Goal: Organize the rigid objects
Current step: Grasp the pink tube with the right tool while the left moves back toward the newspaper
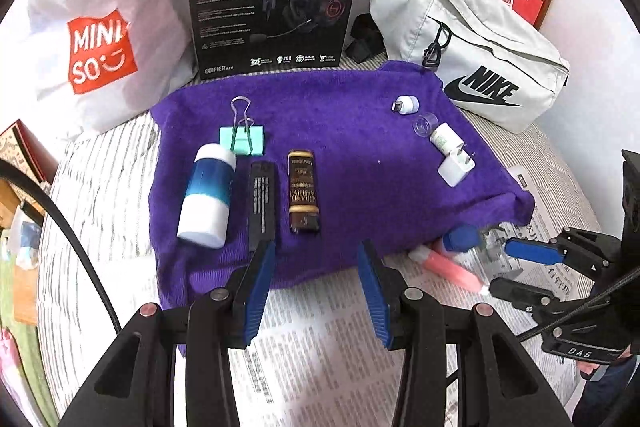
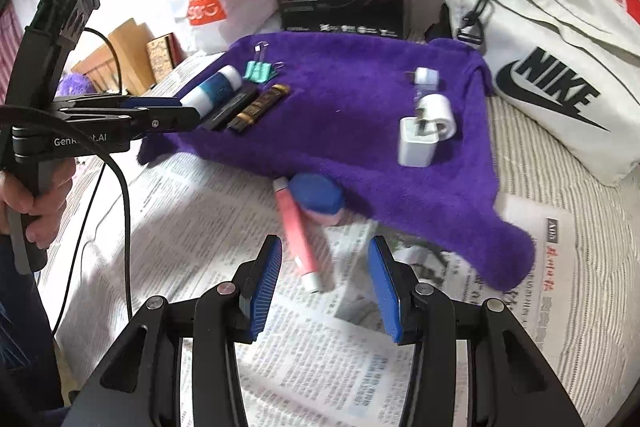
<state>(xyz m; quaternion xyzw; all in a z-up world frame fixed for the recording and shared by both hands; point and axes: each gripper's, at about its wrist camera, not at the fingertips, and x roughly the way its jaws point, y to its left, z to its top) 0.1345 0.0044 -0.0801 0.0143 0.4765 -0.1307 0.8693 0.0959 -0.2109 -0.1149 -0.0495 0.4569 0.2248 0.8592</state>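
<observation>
On purple towel (image 1: 340, 131) (near edge): bottle (image 1: 208, 195), black case (image 1: 263, 203), both grippers empty

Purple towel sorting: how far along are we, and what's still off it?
Done: a white-and-blue bottle, black flat bar and brown-gold bar lie side by side on the purple towel, below a mint binder clip. In hand: nothing; left hand-held gripper and right hand-held gripper are open and empty. Left: pink tube and blue-capped jar at the towel's edge; white pieces look unaligned.
</observation>
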